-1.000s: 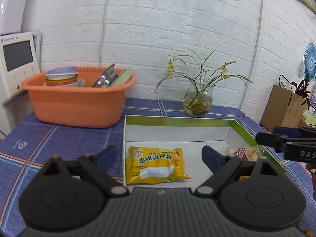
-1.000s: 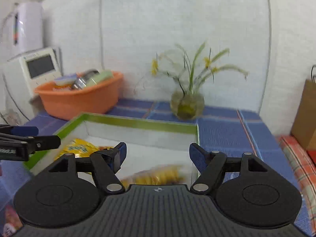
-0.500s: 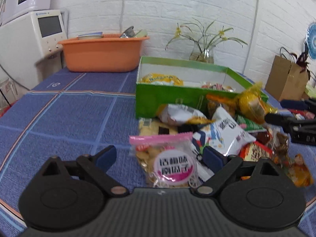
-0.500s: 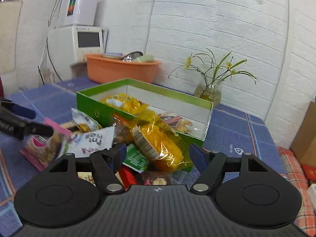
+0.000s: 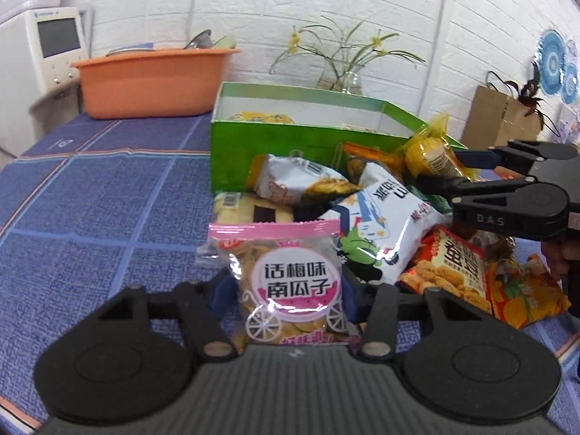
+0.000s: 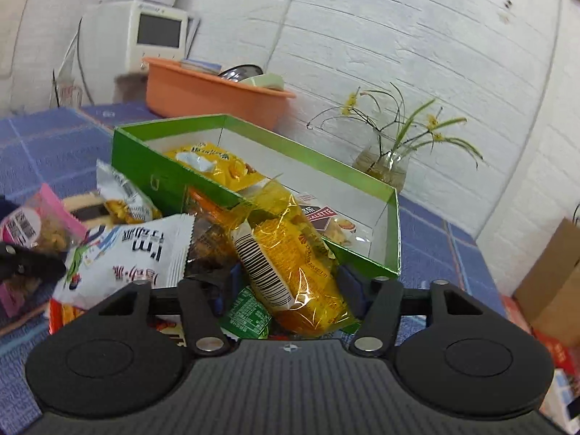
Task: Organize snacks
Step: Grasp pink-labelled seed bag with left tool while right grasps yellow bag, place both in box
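Note:
A pink-topped seed packet (image 5: 286, 282) stands between the fingers of my left gripper (image 5: 286, 290), whose jaws are closing with both pads pressed on its sides. A loose pile of snacks lies before the green box (image 5: 232, 152), among them a white packet (image 5: 391, 224) and a red one (image 5: 449, 272). My right gripper (image 6: 288, 286) straddles a yellow packet (image 6: 290, 261) leaning on the box's near wall (image 6: 145, 159). Its jaws are closing, with a gap still showing at the left pad. The box holds a yellow pie packet (image 6: 214, 163) and a few more.
On the blue checked tablecloth (image 5: 90, 199), an orange basin (image 5: 152, 87) of dishes stands behind the box on the left and a glass vase (image 5: 344, 79) of flowers behind it. A white appliance (image 5: 47, 47) is far left and a brown paper bag (image 5: 496, 116) at the right.
Both grippers dropped from over the box to the snack pile in front of it. The left jaws closed on the pink packet. The right gripper rolled and narrowed around the yellow packet.

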### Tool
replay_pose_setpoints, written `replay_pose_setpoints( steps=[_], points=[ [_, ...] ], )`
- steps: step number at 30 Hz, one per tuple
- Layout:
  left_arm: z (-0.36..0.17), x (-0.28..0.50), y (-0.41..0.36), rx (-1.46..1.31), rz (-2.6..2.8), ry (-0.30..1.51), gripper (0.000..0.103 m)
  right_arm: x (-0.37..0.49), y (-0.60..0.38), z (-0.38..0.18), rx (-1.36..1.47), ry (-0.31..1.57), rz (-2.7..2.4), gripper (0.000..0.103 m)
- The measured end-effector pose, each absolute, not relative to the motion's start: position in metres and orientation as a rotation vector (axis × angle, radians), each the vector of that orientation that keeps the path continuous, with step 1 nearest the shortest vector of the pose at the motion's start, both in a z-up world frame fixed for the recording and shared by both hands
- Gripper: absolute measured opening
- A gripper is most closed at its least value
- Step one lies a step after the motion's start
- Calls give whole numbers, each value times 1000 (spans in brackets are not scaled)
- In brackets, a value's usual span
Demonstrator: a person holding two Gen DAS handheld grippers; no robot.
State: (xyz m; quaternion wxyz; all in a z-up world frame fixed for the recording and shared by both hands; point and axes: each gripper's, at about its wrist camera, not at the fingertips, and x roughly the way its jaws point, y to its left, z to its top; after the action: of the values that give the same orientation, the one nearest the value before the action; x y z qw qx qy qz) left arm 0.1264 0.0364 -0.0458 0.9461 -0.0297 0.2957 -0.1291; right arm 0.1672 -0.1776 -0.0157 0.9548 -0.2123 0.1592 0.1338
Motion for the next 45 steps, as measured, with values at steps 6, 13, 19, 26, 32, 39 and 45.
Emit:
replay_pose_setpoints(
  steps=[6, 13, 19, 26, 32, 39, 45],
  points=[
    [-39, 118, 43, -93, -295, 595, 45, 143, -176, -11, -468, 225, 223, 81],
    [-17, 94, 58, -126, -288, 526, 45, 103, -192, 18, -318, 102, 208, 81],
    [10, 81, 68, -124, -280, 442, 45, 93, -212, 30, 1, 222, 353, 81],
    [54, 133, 64, -90, -303, 353, 45, 138, -224, 47, 305, 270, 385, 81],
    [73, 213, 46, -91, -293, 346, 45, 190, -249, 54, 414, 270, 301, 81],
    [29, 267, 42, -167, -284, 442, 45, 222, -253, 33, 398, 356, 283, 81],
    [21, 281, 46, -204, -271, 439, 61, 256, -248, 20, 474, 416, 259, 93]
  ],
)
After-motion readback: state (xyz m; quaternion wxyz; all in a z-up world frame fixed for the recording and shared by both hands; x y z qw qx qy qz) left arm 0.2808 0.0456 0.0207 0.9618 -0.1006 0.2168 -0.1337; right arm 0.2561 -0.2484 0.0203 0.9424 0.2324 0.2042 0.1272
